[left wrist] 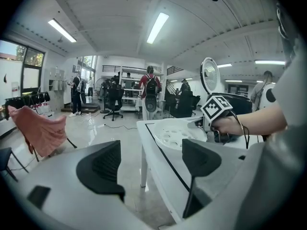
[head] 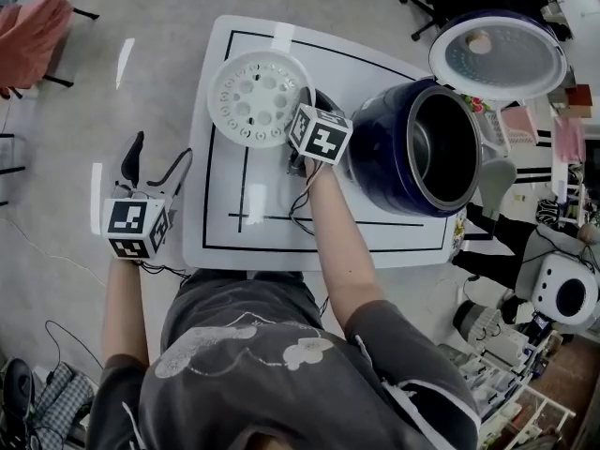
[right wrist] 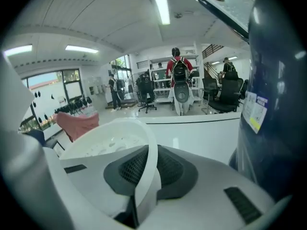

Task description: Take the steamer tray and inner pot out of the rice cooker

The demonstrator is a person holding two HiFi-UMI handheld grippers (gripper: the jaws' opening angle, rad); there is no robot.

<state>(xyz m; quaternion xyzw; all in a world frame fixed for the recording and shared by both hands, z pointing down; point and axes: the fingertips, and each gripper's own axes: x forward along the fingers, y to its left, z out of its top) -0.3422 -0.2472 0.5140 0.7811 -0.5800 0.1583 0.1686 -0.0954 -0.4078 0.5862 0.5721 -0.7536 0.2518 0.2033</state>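
White perforated plastic, the steamer tray shows in the head view over the far left part of the table, out of the rice cooker. The right hand-held gripper has it by the near right rim. The dark blue cooker stands just to the right of that gripper with its lid swung open. The inner pot sits inside it. The left hand-held gripper hangs off the table's left edge above the floor, its jaws spread, with nothing in them.

From the left gripper view, both black pads stand wide apart with only floor and the table's edge between them. Beyond them the tray lies low at the table top; whether it touches cannot be told.

From the right gripper view, the two pads are closed onto the tray's thin white rim, which runs up between them. The tray's bowl spreads away to the left, and the cooker's blue wall fills the right.
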